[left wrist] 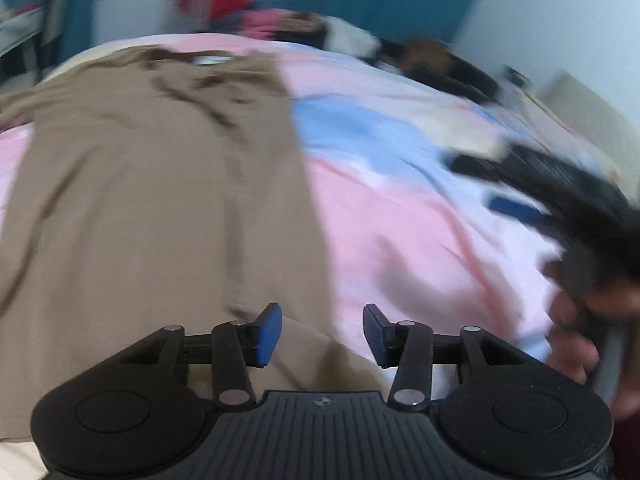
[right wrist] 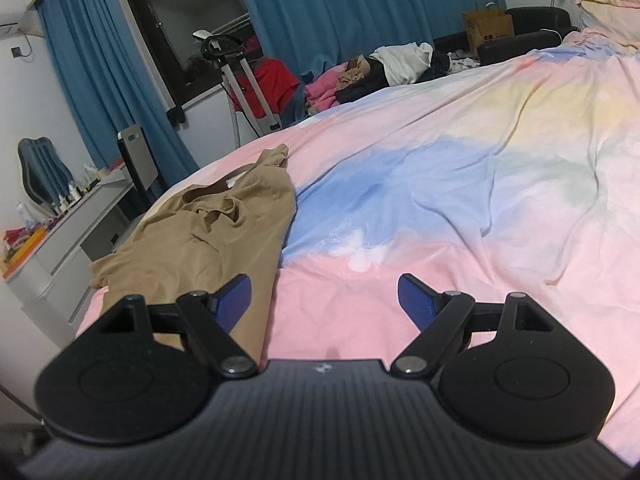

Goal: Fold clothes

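- The tan garment (left wrist: 160,184) lies spread on the pastel bedsheet (left wrist: 400,220), its long axis running from 6 o'clock up to 12 o'clock in the left wrist view, collar end at the far side.
- Our left gripper (left wrist: 322,334) hangs over the garment's near hem, at its right-hand corner; the jaws stand spread, nothing between them.
- Our right gripper (right wrist: 324,300) is likewise spread and empty. From it the garment (right wrist: 208,232) lies off toward 10 o'clock, its near edge just under the left finger (right wrist: 234,298).
- We judge the left side nearer the cloth, so the hem grab falls to it first; the right must shift toward 9 o'clock.
- The left view is blurred, so we cannot tell whether the pads touch fabric.
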The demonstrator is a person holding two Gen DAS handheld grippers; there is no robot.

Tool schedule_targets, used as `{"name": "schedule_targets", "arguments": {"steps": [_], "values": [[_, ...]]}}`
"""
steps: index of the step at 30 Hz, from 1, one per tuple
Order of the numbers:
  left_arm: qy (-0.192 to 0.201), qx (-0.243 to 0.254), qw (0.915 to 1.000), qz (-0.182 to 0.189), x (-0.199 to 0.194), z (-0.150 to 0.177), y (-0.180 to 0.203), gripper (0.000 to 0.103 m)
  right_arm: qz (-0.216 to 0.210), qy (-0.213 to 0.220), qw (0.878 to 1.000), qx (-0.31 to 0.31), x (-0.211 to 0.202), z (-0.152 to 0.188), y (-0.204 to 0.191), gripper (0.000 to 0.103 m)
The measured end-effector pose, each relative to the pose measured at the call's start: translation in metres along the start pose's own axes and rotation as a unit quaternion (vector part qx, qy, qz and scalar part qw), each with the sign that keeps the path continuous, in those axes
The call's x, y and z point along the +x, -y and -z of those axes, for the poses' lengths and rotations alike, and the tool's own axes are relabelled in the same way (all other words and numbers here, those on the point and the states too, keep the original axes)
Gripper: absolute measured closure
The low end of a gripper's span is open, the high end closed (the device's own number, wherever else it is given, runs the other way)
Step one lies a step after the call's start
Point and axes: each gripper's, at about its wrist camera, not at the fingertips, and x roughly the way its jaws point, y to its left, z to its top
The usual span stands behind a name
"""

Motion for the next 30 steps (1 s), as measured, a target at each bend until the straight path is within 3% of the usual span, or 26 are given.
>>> {"name": "schedule_targets", "arguments": {"steps": [5, 8, 10, 12, 15, 18, 22, 26, 30], "values": [[-0.037, 0.064, 0.9972, -0.012, 0.027, 0.022, 0.027, 0.051, 0.004, -0.002, 1.000, -0.004, 0.000, -0.005, 0.005, 0.021], [-0.050, 0.077, 0.9952, -0.034, 0.034, 0.031, 0.026, 0.059, 0.010, -0.017, 1.000, -0.003, 0.008, -0.003, 0.007, 0.021], [-0.050, 0.071, 0.9950, -0.050, 0.033, 0.033, 0.021, 0.084, 0.011, -0.025, 1.000, -0.007, 0.012, -0.001, 0.005, 0.021], [-0.044, 0.038, 0.9975, -0.041, 0.025, 0.034, 0.010, 0.098, 0.010, -0.030, 0.999, -0.007, 0.014, -0.001, 0.005, 0.021], [-0.025, -0.026, 0.9993, -0.008, 0.001, 0.032, -0.008, 0.100, 0.008, -0.036, 0.999, -0.002, 0.016, -0.001, 0.007, 0.021], [-0.016, -0.103, 0.9943, 0.022, -0.026, 0.035, -0.032, 0.100, 0.002, -0.039, 0.999, 0.006, 0.015, -0.002, 0.011, 0.021], [-0.044, -0.190, 0.9809, 0.004, -0.046, 0.054, -0.068, 0.100, -0.011, -0.047, 0.998, 0.027, 0.015, -0.002, 0.015, 0.021], [-0.085, -0.213, 0.9723, -0.048, -0.046, 0.065, -0.085, 0.100, -0.026, -0.062, 0.997, 0.040, 0.018, -0.001, 0.015, 0.021], [-0.077, -0.171, 0.9788, -0.083, -0.052, 0.058, -0.072, 0.098, -0.029, -0.069, 0.996, 0.044, 0.018, -0.001, 0.017, 0.021]]}}
